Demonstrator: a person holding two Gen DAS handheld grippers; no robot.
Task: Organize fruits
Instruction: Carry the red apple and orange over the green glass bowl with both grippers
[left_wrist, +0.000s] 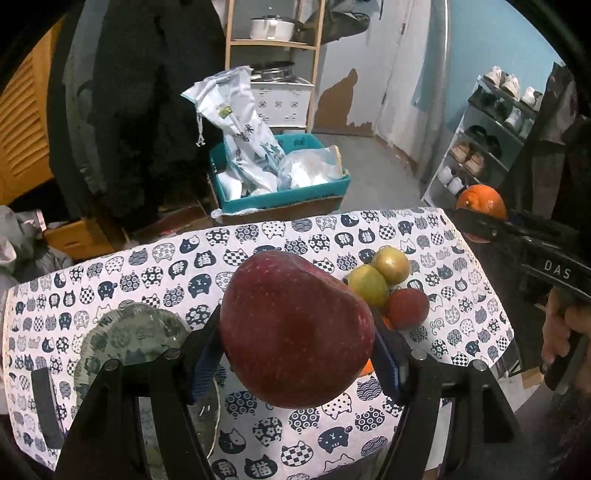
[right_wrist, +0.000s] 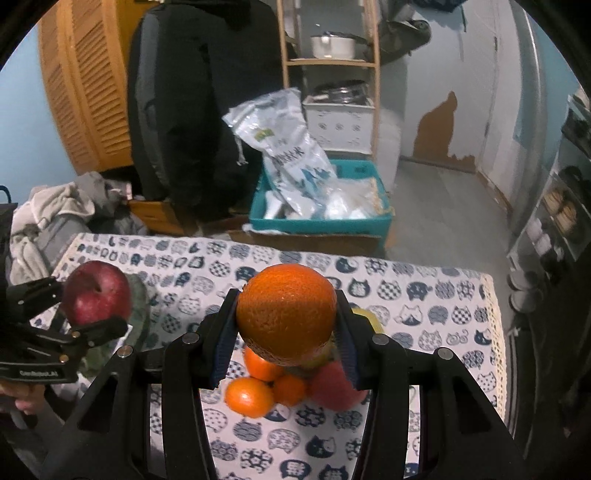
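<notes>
I hold the red apple (left_wrist: 295, 332) clamped in the left gripper (left_wrist: 295, 354), the orange (right_wrist: 286, 312) clamped in the right gripper (right_wrist: 286, 343); I should lower each gently, apple onto the green plate (left_wrist: 122, 332).

Dim indoor light, heavy fisheye distortion in both wrist views.
Black vignette fills corners; walls and shelves bow at the edges. Right wrist view softer, background slightly blurred. Small glare spot on orange (right_wrist: 286, 312); shadows diffuse.
</notes>
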